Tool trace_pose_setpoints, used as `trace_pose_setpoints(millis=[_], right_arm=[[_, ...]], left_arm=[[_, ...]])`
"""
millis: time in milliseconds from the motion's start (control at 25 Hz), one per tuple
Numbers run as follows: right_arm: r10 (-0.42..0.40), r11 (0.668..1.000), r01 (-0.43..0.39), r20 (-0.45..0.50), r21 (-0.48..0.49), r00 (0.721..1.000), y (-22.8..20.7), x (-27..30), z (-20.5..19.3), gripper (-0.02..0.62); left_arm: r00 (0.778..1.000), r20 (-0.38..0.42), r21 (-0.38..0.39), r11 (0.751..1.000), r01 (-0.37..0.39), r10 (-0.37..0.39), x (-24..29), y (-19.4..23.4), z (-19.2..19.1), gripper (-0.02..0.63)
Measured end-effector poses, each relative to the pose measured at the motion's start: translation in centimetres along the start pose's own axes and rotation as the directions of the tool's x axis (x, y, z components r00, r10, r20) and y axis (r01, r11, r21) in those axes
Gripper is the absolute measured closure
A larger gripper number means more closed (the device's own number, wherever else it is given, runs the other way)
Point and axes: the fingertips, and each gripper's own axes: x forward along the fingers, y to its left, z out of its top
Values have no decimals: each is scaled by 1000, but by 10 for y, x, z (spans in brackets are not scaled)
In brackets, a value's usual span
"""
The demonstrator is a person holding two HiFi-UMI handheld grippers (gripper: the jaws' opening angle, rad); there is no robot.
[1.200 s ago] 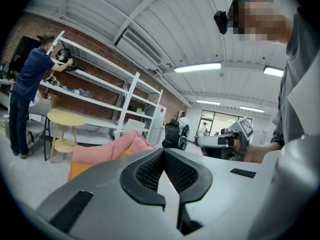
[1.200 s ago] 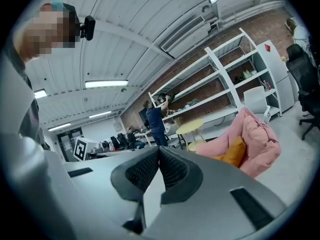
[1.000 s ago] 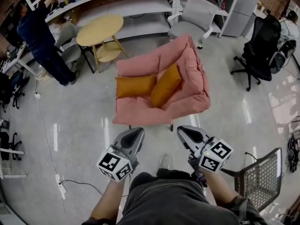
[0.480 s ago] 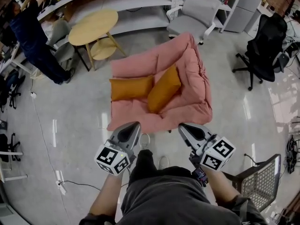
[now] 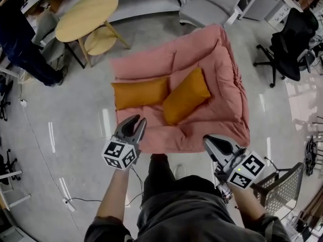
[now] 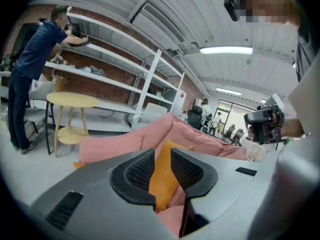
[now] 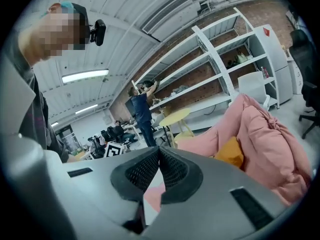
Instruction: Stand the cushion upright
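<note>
Currently both orange cushions sit on the pink sofa in the middle of the head view. The left cushion lies lengthwise against the backrest at centre left. The right cushion sits just beside it, tilted diagonally with its upper end toward the right. Their near corners look close together; contact is unclear.

The left gripper is at lower left of centre, over the sofa's near edge, short of the left cushion and not touching it. Its jaws have just been opening and now stand a narrow gap apart, with nothing gripped. In the left gripper view orange cushion fabric shows through that gap, well beyond the jaws.

The right gripper is at lower right, by the sofa's near right corner. In the right gripper view its jaw tips meet, closed on nothing.

A round wooden table stands at upper left, with a person in dark clothes at the far left edge. A grey chair is at top centre, a black office chair at upper right.
</note>
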Motion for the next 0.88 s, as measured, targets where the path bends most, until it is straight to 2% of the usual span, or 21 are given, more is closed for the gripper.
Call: trace_pose_setpoints(millis=[200,400,520,680,880], right_arm=[[-53,998,55,-64,29,997,-39,59,-20,586],[-53,995,65,-141,82,989,-64,107,-51,586],[-40,992,61,-186,108,982,-76,135,-70,586],[-21,988,53,-221,142,975,-91,165,-95,586],[-16,988,52,-247,143,969,-99,187,-107,586]], left_arm=[[994,-93,-69,996,-61,54,51,127,-69,444],[968,-206,-105,980,-170,145,76,230,-141,324],[953,-260,-112,976,-188,153,87,279,-180,286],[941,-314,-121,978,-167,122,103,325,-228,252],[918,-397,-148,985,-94,27,111,337,-281,224]])
